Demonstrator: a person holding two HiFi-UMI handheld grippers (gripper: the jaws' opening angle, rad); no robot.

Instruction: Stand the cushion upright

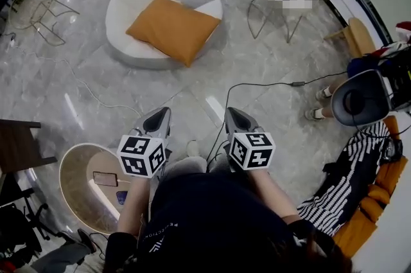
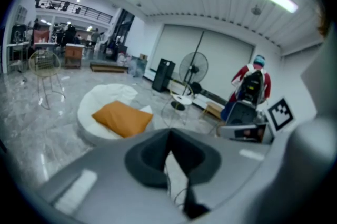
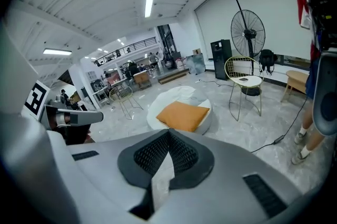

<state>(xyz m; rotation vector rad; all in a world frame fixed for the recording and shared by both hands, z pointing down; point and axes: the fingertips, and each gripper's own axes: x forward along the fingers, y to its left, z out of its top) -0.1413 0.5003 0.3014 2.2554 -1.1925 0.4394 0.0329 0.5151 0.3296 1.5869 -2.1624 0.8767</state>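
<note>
An orange cushion [image 1: 173,28] lies flat on a round white floor seat [image 1: 128,3], well ahead of me. It also shows in the left gripper view as the orange cushion [image 2: 122,118] and in the right gripper view as the orange cushion [image 3: 183,115]. My left gripper [image 1: 159,117] and right gripper [image 1: 234,116] are held side by side low in the head view, both pointing toward the seat and far short of it. Both have their jaw tips together with nothing between them.
A black cable [image 1: 257,84] runs across the marble floor ahead of the right gripper. A wire chair [image 1: 273,11] stands at the upper right, another wire frame [image 1: 45,11] at the upper left. A round side table [image 1: 90,185] is at my left. A person's feet [image 1: 316,105] are at the right.
</note>
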